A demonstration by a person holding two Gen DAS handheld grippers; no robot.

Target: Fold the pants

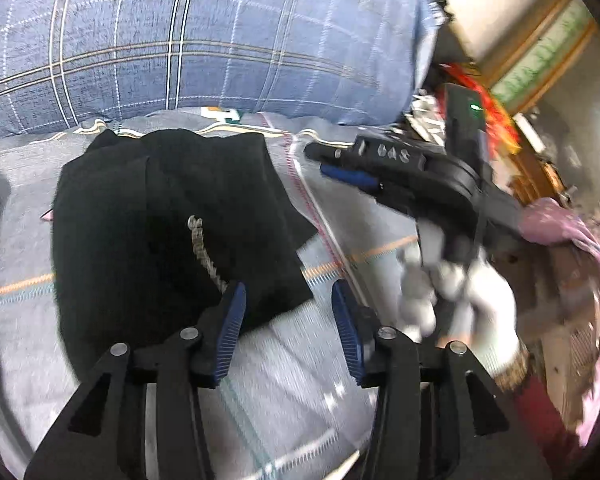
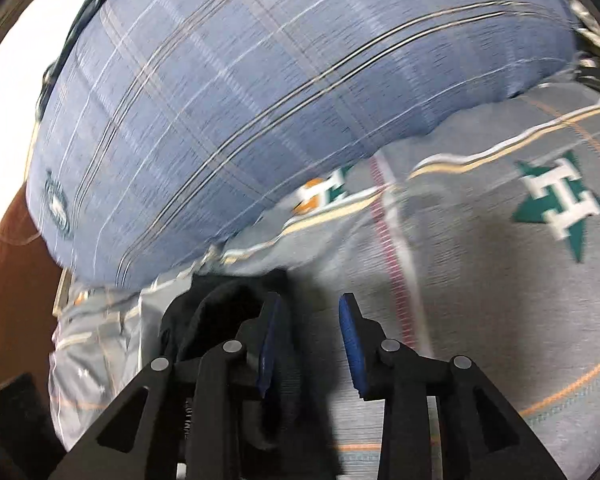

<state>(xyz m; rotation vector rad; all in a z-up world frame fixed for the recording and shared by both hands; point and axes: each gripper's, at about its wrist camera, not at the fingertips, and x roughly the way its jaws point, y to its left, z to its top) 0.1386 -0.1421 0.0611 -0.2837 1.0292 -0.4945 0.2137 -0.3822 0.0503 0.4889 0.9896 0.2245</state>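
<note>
The black pants (image 1: 172, 224) lie folded into a compact block on the grey patterned bed sheet (image 1: 320, 360), with a pale drawstring (image 1: 204, 252) on top. My left gripper (image 1: 288, 300) is open and empty just above the block's near right corner. My right gripper (image 1: 332, 164) shows in the left wrist view to the right of the pants, held by a white-gloved hand (image 1: 460, 292). In the right wrist view my right gripper (image 2: 310, 312) is open and empty, with the pants' edge (image 2: 224, 312) low beside its left finger.
A large blue plaid pillow (image 1: 204, 40) lies behind the pants and fills the right wrist view (image 2: 220, 120). The bed edge and cluttered room with pink cloth (image 1: 560, 224) are to the right.
</note>
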